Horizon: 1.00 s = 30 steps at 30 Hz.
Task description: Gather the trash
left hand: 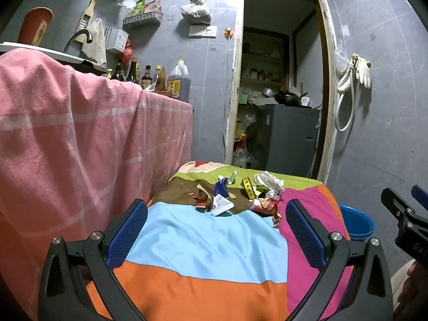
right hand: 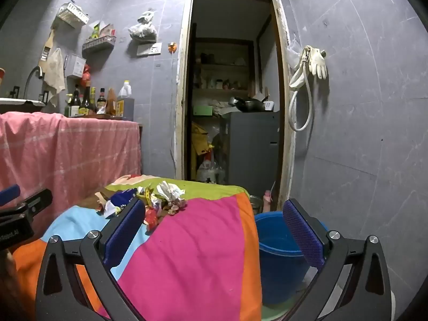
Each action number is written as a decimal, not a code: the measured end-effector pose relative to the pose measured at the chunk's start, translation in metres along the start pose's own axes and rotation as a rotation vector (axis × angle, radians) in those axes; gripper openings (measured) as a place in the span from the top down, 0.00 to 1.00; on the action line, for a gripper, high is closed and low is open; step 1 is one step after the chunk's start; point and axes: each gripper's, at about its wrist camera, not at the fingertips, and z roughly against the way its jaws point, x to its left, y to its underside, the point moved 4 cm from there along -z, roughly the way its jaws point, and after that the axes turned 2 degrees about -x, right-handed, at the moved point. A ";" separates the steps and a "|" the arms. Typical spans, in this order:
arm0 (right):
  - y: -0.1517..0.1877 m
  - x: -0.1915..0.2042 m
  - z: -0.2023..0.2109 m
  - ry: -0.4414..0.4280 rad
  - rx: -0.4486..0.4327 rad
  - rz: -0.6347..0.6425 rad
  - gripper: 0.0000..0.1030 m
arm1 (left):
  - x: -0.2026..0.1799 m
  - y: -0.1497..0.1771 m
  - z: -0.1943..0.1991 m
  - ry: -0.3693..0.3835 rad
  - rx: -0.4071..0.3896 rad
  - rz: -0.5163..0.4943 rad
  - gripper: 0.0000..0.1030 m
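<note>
Both our left hand-held gripper and right hand-held gripper gape wide, empty. Ahead, the crumpled paper looks light and crushable; we'd pinch its bulk.

Trash pile lies on the cloth-covered bench, toward its far edge. Within the pile, crumpled paper sits at the right, a flattened tube left of it, a tape measure between them. Bucket stands on the floor beside the bench's right edge. Doorway lies behind the far edge. Draped counter stands left, bottles on it.
</note>
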 end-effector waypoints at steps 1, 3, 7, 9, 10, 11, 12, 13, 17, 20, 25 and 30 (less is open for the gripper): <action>0.000 0.000 0.000 0.001 -0.001 -0.002 0.00 | 0.000 0.000 0.000 0.000 -0.001 0.002 0.02; 0.000 0.000 0.001 0.001 -0.004 0.000 0.00 | 0.000 0.000 0.000 0.000 0.001 0.001 0.02; 0.000 0.000 0.000 0.000 0.006 -0.001 0.00 | -0.001 0.001 -0.002 -0.002 0.003 0.000 0.02; 0.001 0.000 0.000 0.000 0.007 -0.001 0.00 | 0.000 0.000 0.000 0.001 0.001 0.005 0.02; 0.001 0.000 0.000 0.000 0.007 -0.001 0.00 | 0.000 0.000 -0.001 0.001 0.002 0.006 0.02; 0.001 0.001 0.000 0.001 0.006 -0.001 0.00 | 0.000 0.000 -0.001 0.000 0.003 0.007 0.02; 0.001 0.001 0.000 0.002 0.006 0.000 0.00 | 0.000 0.000 -0.001 0.000 0.005 0.008 0.02; 0.001 0.001 0.000 0.001 0.007 0.000 0.00 | 0.001 0.000 0.000 0.000 0.005 0.008 0.02; 0.001 0.001 0.000 0.001 0.008 0.000 0.00 | 0.000 0.003 -0.004 -0.001 0.007 0.010 0.02; 0.001 0.001 0.000 0.001 0.009 0.001 0.00 | 0.001 0.003 -0.004 0.001 0.008 0.013 0.02; 0.001 0.001 0.000 0.001 0.010 0.001 0.00 | 0.001 0.003 -0.004 0.000 0.008 0.014 0.02; 0.001 0.001 0.000 0.002 0.010 0.002 0.00 | 0.001 0.003 -0.004 0.000 0.008 0.014 0.02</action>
